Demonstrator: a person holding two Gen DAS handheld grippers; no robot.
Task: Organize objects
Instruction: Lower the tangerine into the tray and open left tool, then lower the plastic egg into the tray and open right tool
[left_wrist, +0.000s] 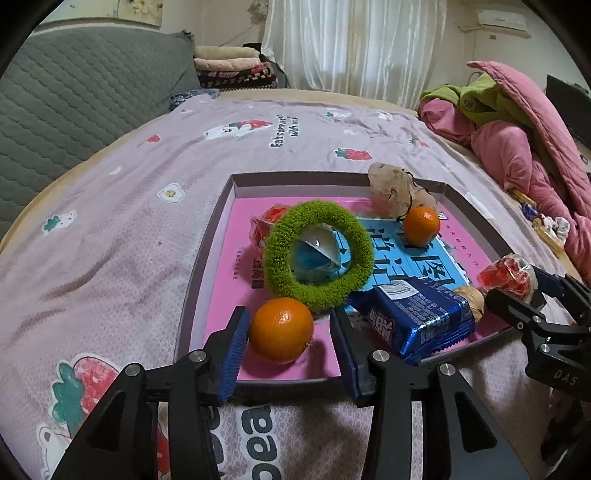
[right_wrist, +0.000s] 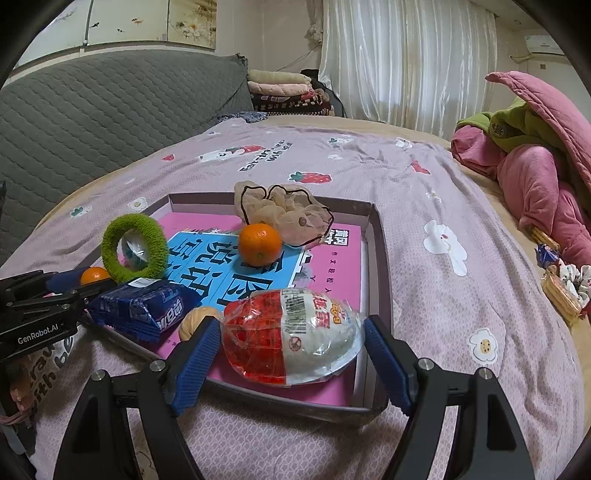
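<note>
A shallow box tray lies on the bed, lined with a pink and blue book. In it are a near orange, a far orange, a green fuzzy ring, a blue snack pack and a beige scrunchie. My left gripper is open, its fingers either side of the near orange. My right gripper is shut on a red-and-white wrapped egg above the tray's near corner.
A pink quilt and green garment are piled at the right. Small packets and a scrunchie lie at the bed's right edge. A grey padded headboard stands at the left, folded blankets behind.
</note>
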